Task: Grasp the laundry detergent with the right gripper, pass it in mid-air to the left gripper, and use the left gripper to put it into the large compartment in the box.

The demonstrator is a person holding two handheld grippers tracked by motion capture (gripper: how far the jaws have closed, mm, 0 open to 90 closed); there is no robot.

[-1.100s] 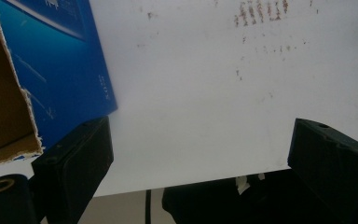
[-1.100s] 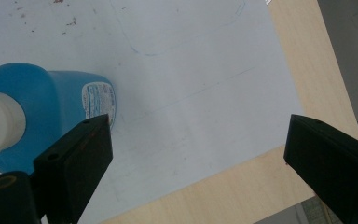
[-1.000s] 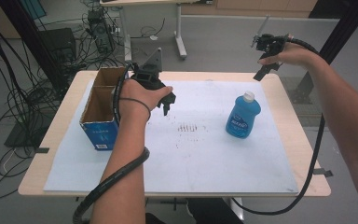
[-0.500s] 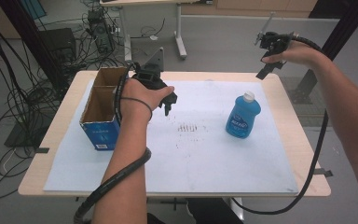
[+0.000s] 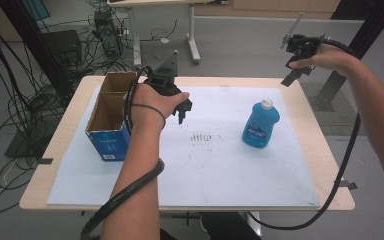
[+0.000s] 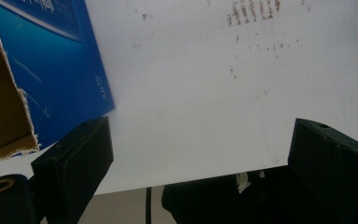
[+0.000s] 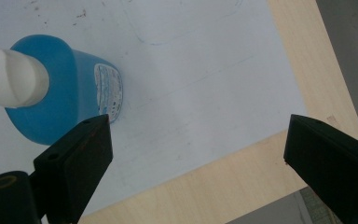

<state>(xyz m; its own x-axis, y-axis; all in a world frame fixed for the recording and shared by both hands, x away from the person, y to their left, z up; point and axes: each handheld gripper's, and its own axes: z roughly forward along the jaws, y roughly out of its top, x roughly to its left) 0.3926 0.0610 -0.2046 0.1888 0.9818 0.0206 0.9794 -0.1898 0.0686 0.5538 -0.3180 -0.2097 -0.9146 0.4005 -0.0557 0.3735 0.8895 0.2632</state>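
The blue bottle [image 5: 261, 125] with its white cap is standing upright on the white sheet [image 5: 220, 170], right of the middle and well apart from the open cardboard box [image 5: 111, 116] at the left. Compared with a second ago it is sitting in the same spot, untouched. The right gripper [image 5: 294, 67] is hanging high beyond the table's far right corner, shifted only slightly, its jaws spread wide with nothing between them; in the right gripper view the bottle [image 7: 60, 88] is lying below and left of them. The left gripper [image 5: 182, 107] is holding its place just beside the box, jaws apart and empty. Judging by this, the grasp is not yet begun
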